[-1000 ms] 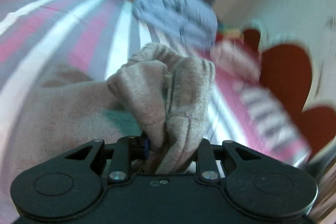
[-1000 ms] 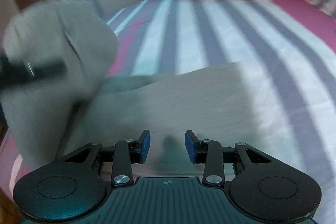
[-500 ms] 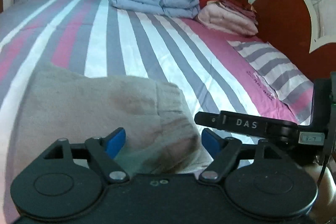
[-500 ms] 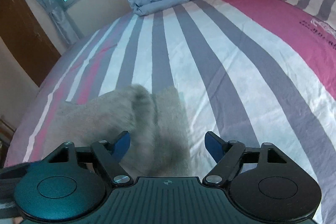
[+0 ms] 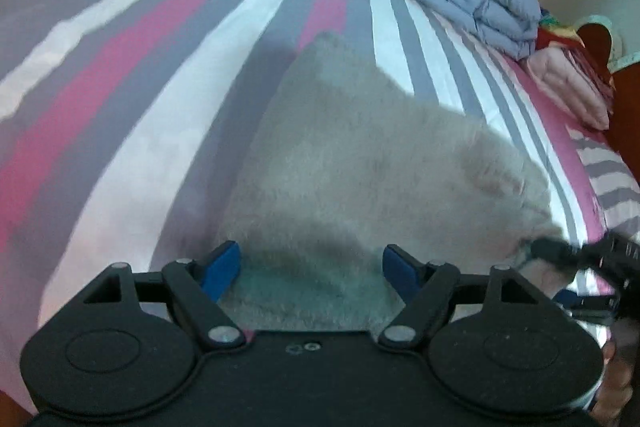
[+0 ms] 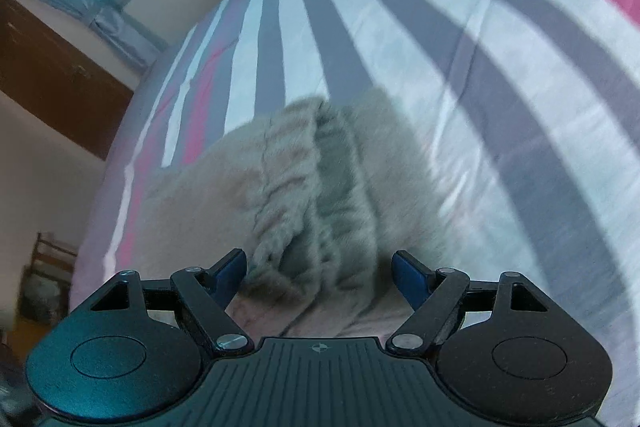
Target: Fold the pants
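Beige fleece pants (image 5: 360,179) lie doubled on the striped bed (image 5: 120,75), ribbed waistband (image 6: 316,195) uppermost. Both grippers stand wide and hold nothing: the left gripper (image 5: 311,269) has just let go and hangs over the near edge; the right gripper (image 6: 318,275) has also just spread and straddles the waistband without pressing it, probably ready for another fold. A folded blue quilt (image 5: 468,3) and pink bedding (image 5: 568,87) sit well apart, blocking nothing.
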`<state>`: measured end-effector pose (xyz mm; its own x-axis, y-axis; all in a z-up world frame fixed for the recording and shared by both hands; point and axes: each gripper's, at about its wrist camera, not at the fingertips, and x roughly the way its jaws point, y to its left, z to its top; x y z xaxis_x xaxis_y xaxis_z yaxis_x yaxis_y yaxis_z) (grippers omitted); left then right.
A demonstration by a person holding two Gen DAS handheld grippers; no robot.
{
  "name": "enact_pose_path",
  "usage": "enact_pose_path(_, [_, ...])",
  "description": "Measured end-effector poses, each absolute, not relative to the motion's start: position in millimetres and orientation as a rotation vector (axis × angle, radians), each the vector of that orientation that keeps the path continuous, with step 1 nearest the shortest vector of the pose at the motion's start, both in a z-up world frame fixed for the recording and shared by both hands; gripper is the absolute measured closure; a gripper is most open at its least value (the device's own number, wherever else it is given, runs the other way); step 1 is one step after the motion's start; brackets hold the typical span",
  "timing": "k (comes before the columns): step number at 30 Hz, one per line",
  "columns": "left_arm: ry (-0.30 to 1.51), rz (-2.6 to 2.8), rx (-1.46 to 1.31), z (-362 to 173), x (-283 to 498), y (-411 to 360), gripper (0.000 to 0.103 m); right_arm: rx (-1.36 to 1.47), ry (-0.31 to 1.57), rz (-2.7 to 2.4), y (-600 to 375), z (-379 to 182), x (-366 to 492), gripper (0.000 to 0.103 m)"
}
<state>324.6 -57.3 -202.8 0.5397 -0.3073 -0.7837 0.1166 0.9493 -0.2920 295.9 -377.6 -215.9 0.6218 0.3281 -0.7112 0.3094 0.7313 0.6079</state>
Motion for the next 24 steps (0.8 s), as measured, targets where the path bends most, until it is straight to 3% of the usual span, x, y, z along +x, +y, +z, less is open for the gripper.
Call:
enact_pose_path(3, [0.957, -0.252, -0.186, -203, 322, -63, 0.032, 0.762, 0.937, 0.014, -369, -220, 300, 0.025])
enact_pose_path(4, [0.957, -0.252, -0.185, -203, 321, -62, 0.031, 0.748, 0.941, 0.018, -365, -220, 301, 0.04])
enact_pose_path(7, [0.953, -0.253, -0.204, -202, 321, -56, 0.031, 0.671, 0.925, 0.011, -351, -213, 301, 0.069])
enact_pose_path(13, [0.906, -0.25, -0.269, -197, 318, -49, 0.033, 0.29, 0.708, 0.047, -305, -161, 283, 0.074])
enact_pose_path(17, [0.894, -0.277, -0.27, -193, 316, -56, 0.033, 0.184, 0.586, 0.072, -297, -136, 272, 0.074])
enact_pose_path(24, [0.922, -0.311, -0.188, -201, 317, -82, 0.032, 0.404, 0.843, -0.048, -360, -203, 276, 0.073])
